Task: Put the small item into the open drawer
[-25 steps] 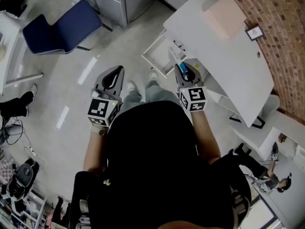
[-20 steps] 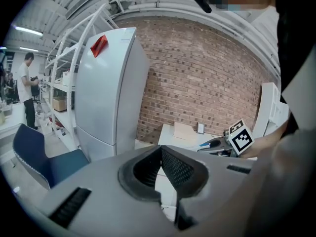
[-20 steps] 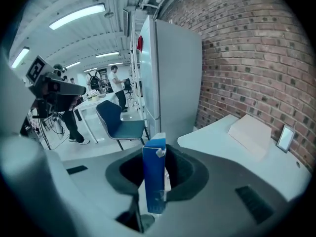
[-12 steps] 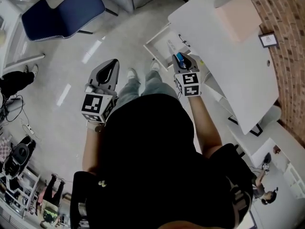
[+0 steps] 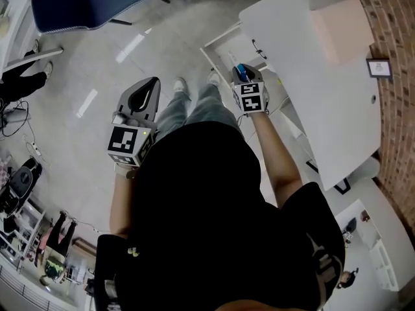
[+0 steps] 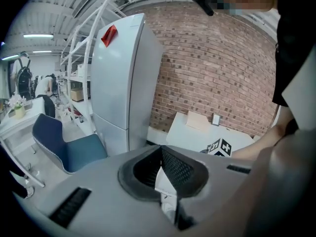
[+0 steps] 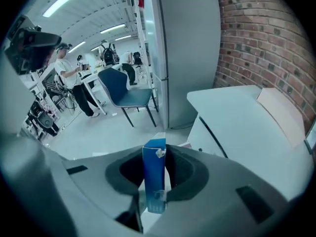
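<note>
Item: small blue carton [image 7: 154,174], which stood upright, clamped between the jaws of the right gripper [image 5: 242,76]. Position: it hung at the front edge of the white table [image 5: 305,70], over the open drawer [image 5: 224,49] that jutted from that table, and was not yet inside. Left gripper [image 5: 146,96]: its jaws were together with nothing between them, and it was held well apart from the table. Other stock: a flat pinkish box [image 5: 338,28] lay on the table; a blue chair [image 5: 91,2] stood well away from it.
</note>
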The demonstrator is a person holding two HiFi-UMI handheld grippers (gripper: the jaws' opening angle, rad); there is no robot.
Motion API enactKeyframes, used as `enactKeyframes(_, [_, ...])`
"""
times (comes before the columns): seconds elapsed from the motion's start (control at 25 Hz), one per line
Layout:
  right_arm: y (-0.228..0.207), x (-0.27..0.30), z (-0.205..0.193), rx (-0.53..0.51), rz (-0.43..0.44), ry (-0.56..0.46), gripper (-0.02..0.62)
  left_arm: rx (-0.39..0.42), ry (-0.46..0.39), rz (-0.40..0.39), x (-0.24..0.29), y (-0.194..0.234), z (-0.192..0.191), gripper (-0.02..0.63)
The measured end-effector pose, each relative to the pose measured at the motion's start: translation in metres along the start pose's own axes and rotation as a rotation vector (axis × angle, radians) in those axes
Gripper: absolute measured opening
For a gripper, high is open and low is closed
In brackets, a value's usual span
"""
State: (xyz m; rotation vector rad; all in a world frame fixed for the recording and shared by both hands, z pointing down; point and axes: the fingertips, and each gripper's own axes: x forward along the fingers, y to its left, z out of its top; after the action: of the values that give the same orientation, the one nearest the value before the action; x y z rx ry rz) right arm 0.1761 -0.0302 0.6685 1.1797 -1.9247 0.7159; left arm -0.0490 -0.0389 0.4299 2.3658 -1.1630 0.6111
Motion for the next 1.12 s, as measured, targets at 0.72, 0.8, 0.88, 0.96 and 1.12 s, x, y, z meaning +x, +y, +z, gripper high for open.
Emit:
enactKeyframes(0.72, [0.010,0.115,-0.102,-0.062,0.048,0.271,0.097,-0.075,0.120,-0.006,0.013,-0.023,-0.052,0.003])
enactKeyframes(0.8, [0.009,0.128,-0.113,-0.065,0.046,0.294,0.098,-0.086,0.136,0.004,0.013,-0.020,-0.063,0.003])
enactKeyframes(0.88, [0.007,0.141,-0.125,-0.068,0.043,0.315,0.098,-0.097,0.158,0.013,0.013,-0.017,-0.074,0.003])
enactKeyframes(0.96, [0.007,0.154,-0.136,-0.063,0.043,0.336,0.098,-0.106,0.178,0.022,0.012,-0.013,-0.085,0.003])
enactKeyframes(1.12, [0.004,0.178,-0.154,-0.044,0.034,0.363,0.098,-0.114,0.208,0.036,0.009,-0.008,-0.102,0.003])
